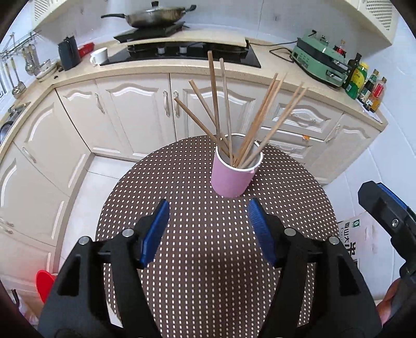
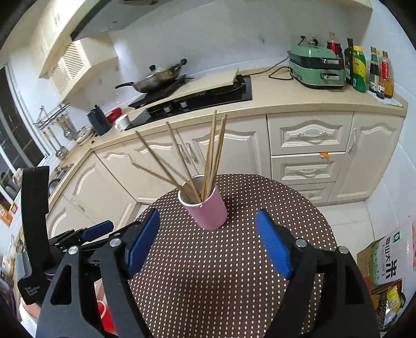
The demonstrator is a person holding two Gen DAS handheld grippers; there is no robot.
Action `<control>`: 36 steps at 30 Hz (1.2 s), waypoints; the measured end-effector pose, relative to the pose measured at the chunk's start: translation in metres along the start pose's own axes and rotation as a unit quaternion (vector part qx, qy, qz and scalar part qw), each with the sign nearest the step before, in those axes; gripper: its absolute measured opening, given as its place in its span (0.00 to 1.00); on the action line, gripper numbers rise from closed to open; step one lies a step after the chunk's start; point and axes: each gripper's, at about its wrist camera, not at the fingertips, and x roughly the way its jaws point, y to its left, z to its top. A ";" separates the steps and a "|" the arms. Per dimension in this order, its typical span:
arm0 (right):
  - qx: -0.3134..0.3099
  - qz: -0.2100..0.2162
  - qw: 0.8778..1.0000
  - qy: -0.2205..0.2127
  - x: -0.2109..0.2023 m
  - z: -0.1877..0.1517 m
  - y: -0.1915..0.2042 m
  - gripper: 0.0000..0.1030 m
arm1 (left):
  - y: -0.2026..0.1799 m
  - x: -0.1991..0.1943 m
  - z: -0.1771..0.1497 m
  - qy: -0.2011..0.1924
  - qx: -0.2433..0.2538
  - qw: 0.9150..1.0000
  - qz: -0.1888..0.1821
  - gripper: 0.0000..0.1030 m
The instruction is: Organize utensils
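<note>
A pink cup (image 1: 231, 179) stands upright at the far side of a round brown dotted table (image 1: 182, 247). Several wooden chopsticks (image 1: 221, 109) stand in it, fanned out. My left gripper (image 1: 208, 208) is open and empty, above the table just short of the cup. The right wrist view shows the same cup (image 2: 210, 210) and chopsticks (image 2: 213, 156). My right gripper (image 2: 208, 221) is open and empty, also just short of the cup. The right gripper shows at the right edge of the left wrist view (image 1: 384, 208); the left gripper shows at the left of the right wrist view (image 2: 96, 231).
Cream kitchen cabinets (image 1: 145, 111) and a counter with a black hob (image 1: 182, 52), a wok (image 1: 156, 15), a white mug (image 1: 100, 56), a green appliance (image 1: 319, 59) and bottles (image 1: 366, 83) stand behind the table. A cardboard box (image 2: 384, 260) sits on the floor to the right.
</note>
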 end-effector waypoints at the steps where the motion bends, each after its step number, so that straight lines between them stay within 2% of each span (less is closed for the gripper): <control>1: -0.004 0.003 1.000 -0.002 -0.007 -0.002 0.002 0.72 | 0.002 -0.008 -0.005 -0.005 0.000 1.000 0.000 0.63; 7: -0.014 0.002 1.000 -0.012 -0.039 -0.016 0.013 0.76 | 0.001 -0.046 -0.025 -0.030 0.010 0.999 0.004 0.65; 13: -0.020 -0.003 0.999 -0.033 -0.070 -0.031 0.029 0.83 | 0.005 -0.083 -0.044 -0.056 0.029 0.998 0.007 0.72; 20: -0.009 -0.014 0.999 -0.049 -0.109 -0.057 0.054 0.83 | 0.020 -0.137 -0.075 -0.078 0.044 0.996 -0.004 0.74; 23: -0.015 -0.022 0.998 -0.058 -0.130 -0.070 0.069 0.83 | 0.027 -0.163 -0.086 -0.091 0.050 0.995 -0.002 0.79; 25: -0.016 -0.027 0.998 -0.061 -0.145 -0.078 0.077 0.83 | 0.030 -0.180 -0.094 -0.097 0.052 0.994 -0.008 0.79; 36: -0.024 -0.017 0.995 -0.090 -0.216 -0.093 0.099 0.89 | 0.029 -0.262 -0.129 -0.143 0.066 0.987 -0.015 0.82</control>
